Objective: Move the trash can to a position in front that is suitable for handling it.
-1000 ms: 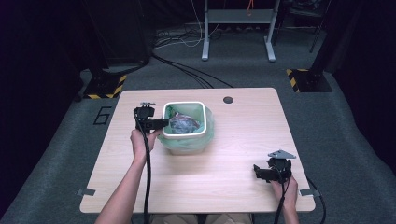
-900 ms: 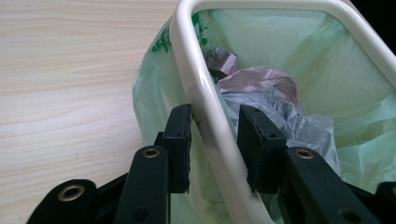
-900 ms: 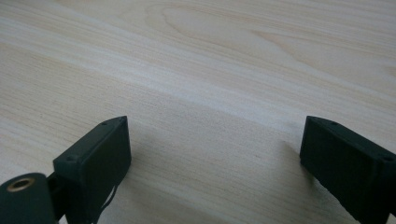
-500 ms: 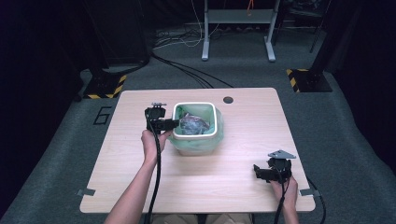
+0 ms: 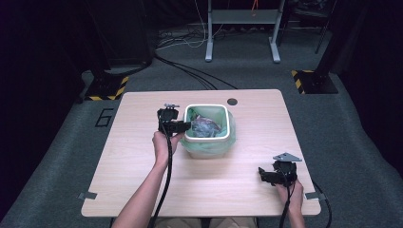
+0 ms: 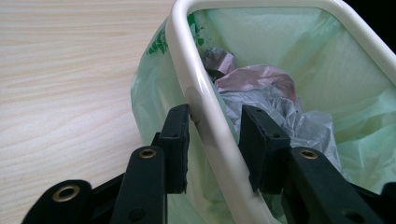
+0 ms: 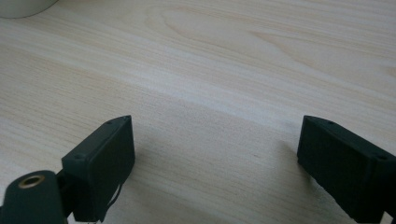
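Note:
A white-rimmed bin (image 5: 207,106) lined with a green bag (image 6: 154,93) stands mid-table and holds crumpled grey and pink plastic (image 5: 205,127). My left gripper (image 5: 186,126) reaches level onto its left rim (image 6: 177,42). In the left gripper view (image 6: 215,112) the jaws straddle that rim. The outer pad touches it, while the inner pad stands a little off it, over the plastic (image 6: 261,88). These jaws have just been opening slightly, with the rim between them. My right gripper (image 5: 263,175) rests low at the table's front right. Its jaws (image 7: 217,126) are wide apart, have just closed a touch, and hold nothing.
The light wooden table (image 5: 142,156) has a dark cable hole (image 5: 232,101) behind the bin. A pale curved edge (image 7: 23,7) peeks in at the top left of the right gripper view. Beyond the table, cables and a grey stand (image 5: 240,19) sit on the carpet.
My left hand has moved to the right across the table, and the bin has slid right with it. The right hand has stayed put.

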Demonstrator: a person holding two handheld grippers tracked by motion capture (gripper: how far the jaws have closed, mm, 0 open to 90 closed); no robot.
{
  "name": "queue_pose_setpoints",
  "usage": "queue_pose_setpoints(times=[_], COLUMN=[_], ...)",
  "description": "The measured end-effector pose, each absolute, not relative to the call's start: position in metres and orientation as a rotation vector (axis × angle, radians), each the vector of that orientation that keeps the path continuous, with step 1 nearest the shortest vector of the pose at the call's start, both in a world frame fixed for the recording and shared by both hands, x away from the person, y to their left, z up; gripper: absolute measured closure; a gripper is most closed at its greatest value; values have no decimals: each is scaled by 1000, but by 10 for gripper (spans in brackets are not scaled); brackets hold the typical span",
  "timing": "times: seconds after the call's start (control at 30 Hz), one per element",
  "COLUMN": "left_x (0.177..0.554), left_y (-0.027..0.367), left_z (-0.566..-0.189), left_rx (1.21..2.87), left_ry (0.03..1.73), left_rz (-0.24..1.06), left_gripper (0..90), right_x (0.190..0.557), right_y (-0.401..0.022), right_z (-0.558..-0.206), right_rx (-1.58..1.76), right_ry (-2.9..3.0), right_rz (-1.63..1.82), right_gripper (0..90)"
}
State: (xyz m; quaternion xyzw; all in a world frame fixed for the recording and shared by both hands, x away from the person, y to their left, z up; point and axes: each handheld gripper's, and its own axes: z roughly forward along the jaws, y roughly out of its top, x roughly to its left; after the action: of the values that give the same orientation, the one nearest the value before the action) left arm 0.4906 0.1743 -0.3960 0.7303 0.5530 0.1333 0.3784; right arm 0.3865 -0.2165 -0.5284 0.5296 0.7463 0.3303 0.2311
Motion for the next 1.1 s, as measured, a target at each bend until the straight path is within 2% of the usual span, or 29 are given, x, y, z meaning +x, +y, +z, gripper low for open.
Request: queue_pose_setpoints(times=[0.07, 0.17, 0.2, 0.23, 0.27, 0.43, 0.5, 0.73, 1.1], left_x=[490, 489, 488, 488, 487, 484, 481, 477, 477], left_y=[175, 177, 180, 182, 184, 200, 208, 235, 246], left_z=[-396, -395, -394, -393, -392, -390, -388, -389, -387], left_rx=[1869, 1871, 1867, 1866, 1860, 1849, 1838, 1846, 1847], left_ry=[1397, 1396, 1383, 1374, 1368, 1339, 1327, 1304, 1272], left_rz=[330, 348, 347, 351, 349, 330, 328, 314, 289], left_gripper=[596, 453, 453, 354, 315, 170, 146, 51, 9], right_x=[386, 386, 386, 386, 386, 386, 386, 398, 410], right_y=[-217, -216, -216, -216, -216, -214, -214, -214, -205], right_z=[-528, -528, -528, -528, -528, -529, -529, -519, -459], right_rx=[1455, 1456, 1456, 1456, 1455, 1484, 1521, 1564, 1492], right_ry=[2053, 2052, 2052, 2052, 2051, 2034, 2022, 2130, 2156], right_rz=[910, 910, 910, 910, 907, 877, 851, 771, 988], right_gripper=[110, 112, 112, 113, 110, 43, 0, 0, 2])
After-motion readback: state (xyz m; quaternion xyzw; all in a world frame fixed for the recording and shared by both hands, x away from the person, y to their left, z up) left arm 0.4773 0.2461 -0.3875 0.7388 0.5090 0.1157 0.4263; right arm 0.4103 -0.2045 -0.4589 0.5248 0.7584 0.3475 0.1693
